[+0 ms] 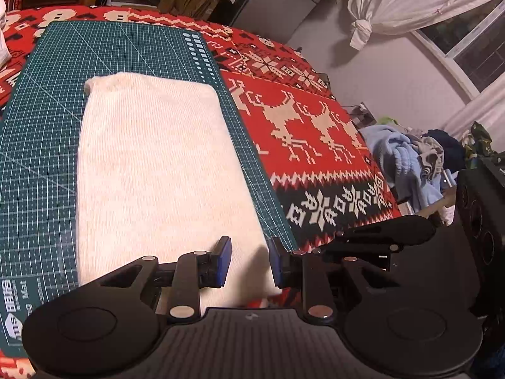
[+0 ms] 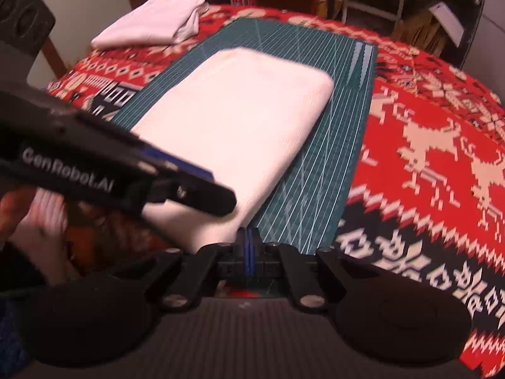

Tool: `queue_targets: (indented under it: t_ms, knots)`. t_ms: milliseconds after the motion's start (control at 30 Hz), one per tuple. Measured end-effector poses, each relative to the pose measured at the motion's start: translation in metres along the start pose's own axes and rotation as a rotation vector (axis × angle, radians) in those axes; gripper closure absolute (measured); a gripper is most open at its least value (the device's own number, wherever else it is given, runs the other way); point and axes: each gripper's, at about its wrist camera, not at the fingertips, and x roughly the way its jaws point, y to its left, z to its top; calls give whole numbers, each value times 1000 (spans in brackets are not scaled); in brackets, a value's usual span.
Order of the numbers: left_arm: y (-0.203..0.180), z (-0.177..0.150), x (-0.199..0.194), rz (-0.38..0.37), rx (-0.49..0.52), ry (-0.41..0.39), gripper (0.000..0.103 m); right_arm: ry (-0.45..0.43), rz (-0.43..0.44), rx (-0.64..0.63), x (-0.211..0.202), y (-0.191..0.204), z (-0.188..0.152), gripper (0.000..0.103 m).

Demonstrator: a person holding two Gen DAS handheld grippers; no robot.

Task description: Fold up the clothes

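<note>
A cream knitted garment lies folded into a long rectangle on the green cutting mat; it also shows in the right wrist view as the garment on the mat. My left gripper is open, its blue pads low over the garment's near right corner with cloth showing in the gap. From the right wrist view the left gripper's black body crosses the garment's near end. My right gripper is shut at the mat's near edge, just beside that corner, with no cloth visibly pinched.
A red reindeer tablecloth covers the table under the mat. A folded white garment sits at the far left corner. A heap of blue and grey clothes lies beyond the table's right edge. A hand holds the left gripper.
</note>
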Motion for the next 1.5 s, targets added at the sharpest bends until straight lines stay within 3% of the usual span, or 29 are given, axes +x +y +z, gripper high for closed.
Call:
queue_targets:
  t_ms: [100,233,333,500,800,967,1133,1267,1500]
  knots:
    - [0,4,-5,-16,-8,-4,79,32,28,-14,-4,-2,2,99]
    - [4,32,-3,25,-8,-65,79,-66,-75,-21,-8,-19,28,98]
    - [9,55,9,76,-3,-93,82,-104,-115,15,11,-37,59,97]
    - [19,58,17,56,-52,-66,85,-73,-132,-26,40,-43,82,98]
    - [14,13,5,4,-59,-1,85,62,-40,-243,18,13,27,100]
    - [9,-5,-4,-4,-54,25,85,117,17,-293,5,39,3,100]
    - [15,-10,-13,-22,-76,34,85,127,43,-274,-7,40,-4,100]
    - [17,-10,-10,-18,-78,42,85,76,-4,-196,-7,26,-1,100]
    - [17,-15,-10,-24,-85,49,85,77,-1,-201,-14,34,-5,100]
